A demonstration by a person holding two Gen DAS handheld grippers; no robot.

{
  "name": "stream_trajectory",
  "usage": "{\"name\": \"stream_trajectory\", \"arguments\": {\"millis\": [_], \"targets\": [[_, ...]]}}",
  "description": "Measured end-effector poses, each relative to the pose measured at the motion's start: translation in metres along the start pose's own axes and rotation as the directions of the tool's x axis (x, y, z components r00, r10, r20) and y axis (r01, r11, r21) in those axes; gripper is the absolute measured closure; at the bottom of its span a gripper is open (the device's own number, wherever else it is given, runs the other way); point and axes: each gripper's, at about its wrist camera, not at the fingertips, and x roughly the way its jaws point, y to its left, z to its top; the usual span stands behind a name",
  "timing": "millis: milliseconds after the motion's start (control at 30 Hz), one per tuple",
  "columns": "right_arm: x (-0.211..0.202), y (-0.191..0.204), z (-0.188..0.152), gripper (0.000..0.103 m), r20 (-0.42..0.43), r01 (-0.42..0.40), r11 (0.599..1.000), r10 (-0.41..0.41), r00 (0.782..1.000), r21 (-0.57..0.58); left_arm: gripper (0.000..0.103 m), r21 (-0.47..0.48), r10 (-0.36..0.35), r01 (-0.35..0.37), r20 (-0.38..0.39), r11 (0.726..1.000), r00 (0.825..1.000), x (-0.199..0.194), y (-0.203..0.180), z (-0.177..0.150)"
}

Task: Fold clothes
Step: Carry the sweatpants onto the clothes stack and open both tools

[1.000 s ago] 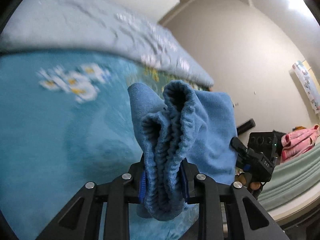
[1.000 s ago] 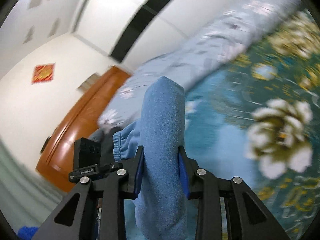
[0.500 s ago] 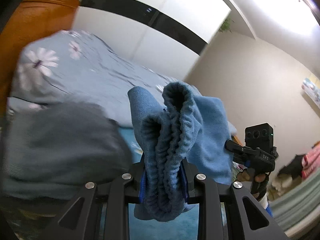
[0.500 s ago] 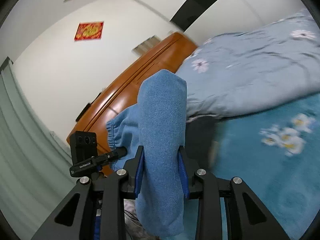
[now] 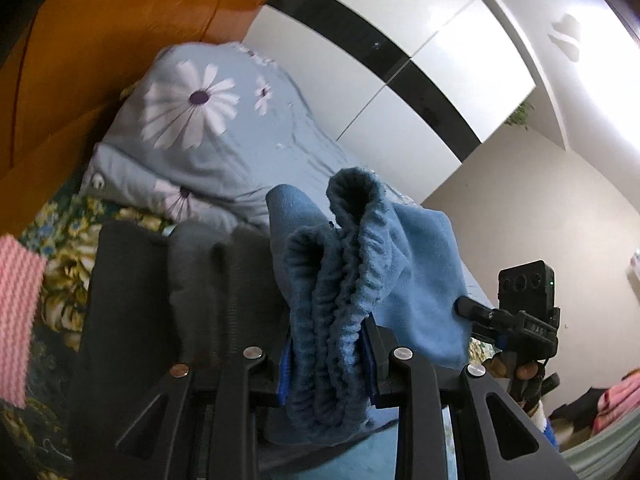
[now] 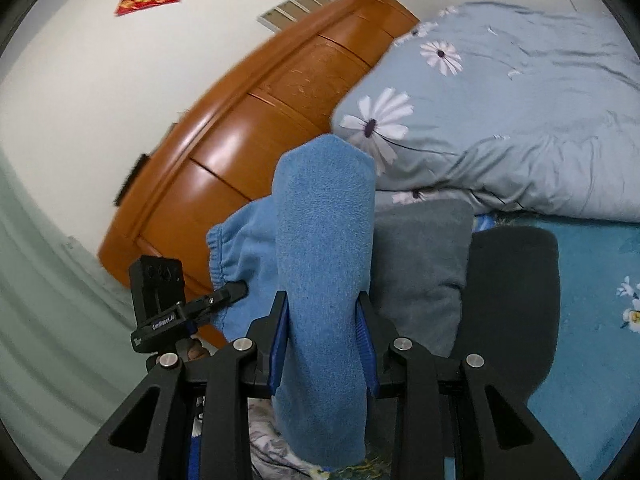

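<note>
A blue fleece garment with an elastic waistband is held between both grippers above the bed. My left gripper (image 5: 327, 354) is shut on the bunched waistband (image 5: 344, 280). My right gripper (image 6: 322, 340) is shut on a folded thick part of the same blue garment (image 6: 324, 240). The other gripper shows in each view: the right one (image 5: 520, 320) at the right of the left wrist view, the left one (image 6: 176, 312) at the left of the right wrist view. Folded grey and dark clothes (image 6: 460, 280) lie just beyond, also in the left wrist view (image 5: 160, 300).
A grey-blue duvet with daisies (image 6: 500, 120) lies bunched at the head of the bed. An orange wooden headboard (image 6: 260, 120) stands behind. The teal floral bedsheet (image 6: 600, 320) spreads to the right. A pink knitted cloth (image 5: 16, 320) is at the far left.
Both grippers have swung with the blue garment from over the teal sheet toward the headboard. The folded dark clothes and the duvet now lie right in front.
</note>
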Motion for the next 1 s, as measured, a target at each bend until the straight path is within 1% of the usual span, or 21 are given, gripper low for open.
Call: {"name": "stream_trajectory", "arguments": {"millis": [133,267,400,467,500,533,567,600,633,667,700,767,800,867,900,967,1000], "targets": [[0.015,-0.023,0.005,0.070,-0.012,0.007,0.999,-0.007,1.000,0.040,0.070,-0.029,-0.045,0.045,0.007,0.999,0.999,0.007,0.024,0.002],[0.028,-0.040,0.005,0.069,-0.023,0.023,0.996,-0.021,1.000,0.081,0.068,-0.046,-0.048,0.048,-0.006,0.998,0.999,0.022,0.037,0.004],[0.033,-0.048,0.004,0.069,-0.021,0.023,0.994,-0.021,1.000,0.107,0.067,-0.067,-0.069,0.069,0.005,0.995,0.998,0.022,0.039,0.004],[0.029,-0.045,0.006,0.068,-0.017,0.012,0.995,-0.010,1.000,0.104,0.064,-0.019,-0.026,0.027,0.011,0.999,1.000,0.017,0.026,0.008],[0.028,-0.043,0.007,0.067,-0.022,0.014,0.996,-0.012,1.000,0.092,0.059,0.005,-0.005,0.005,0.015,1.000,1.000,0.014,0.019,0.010],[0.026,-0.040,0.008,0.067,-0.029,0.018,0.997,-0.016,0.999,0.080,0.056,0.028,0.016,-0.016,0.019,0.999,1.000,0.012,0.012,0.012],[0.023,-0.036,0.010,0.066,-0.033,0.030,0.998,-0.028,0.999,0.061,0.051,0.053,0.041,-0.042,0.027,0.998,0.999,0.008,0.005,0.013],[0.020,-0.032,0.011,0.066,-0.036,0.044,0.998,-0.043,0.998,0.041,0.047,0.081,0.081,-0.085,0.046,0.993,0.996,0.004,-0.003,0.015],[0.017,-0.028,0.012,0.066,-0.039,0.058,0.998,-0.058,0.998,0.021,0.040,0.107,0.121,-0.128,0.068,0.986,0.990,-0.001,-0.011,0.017],[0.013,-0.025,0.015,0.064,-0.028,0.075,0.997,-0.075,0.997,0.003,0.037,0.129,0.163,-0.175,0.095,0.976,0.982,-0.007,-0.018,0.019],[0.009,-0.022,0.017,0.063,-0.014,0.092,0.996,-0.092,0.996,-0.013,0.037,0.147,0.200,-0.217,0.124,0.965,0.972,-0.012,-0.026,0.021],[0.001,-0.017,0.023,0.062,0.011,0.120,0.992,-0.120,0.993,-0.036,0.037,0.168,0.236,-0.268,0.187,0.949,0.953,-0.021,-0.040,0.023],[-0.002,-0.014,0.024,0.062,0.024,0.127,0.991,-0.126,0.992,-0.045,0.037,0.185,0.228,-0.269,0.214,0.945,0.950,-0.026,-0.048,0.024],[-0.001,-0.004,0.026,0.062,0.037,0.117,0.990,-0.114,0.993,-0.080,0.036,0.232,0.172,-0.230,0.244,0.945,0.954,-0.030,-0.066,0.026],[0.000,0.001,0.026,0.062,0.043,0.111,0.989,-0.107,0.993,-0.098,0.034,0.258,0.146,-0.210,0.246,0.943,0.958,-0.028,-0.072,0.026],[0.007,0.011,0.024,0.061,0.039,0.097,0.986,-0.092,0.995,-0.139,0.033,0.319,0.117,-0.184,0.219,0.930,0.969,-0.016,-0.084,0.027],[0.012,0.015,0.023,0.061,0.034,0.096,0.983,-0.092,0.995,-0.156,0.033,0.336,0.126,-0.188,0.197,0.923,0.972,-0.007,-0.085,0.026]]}}
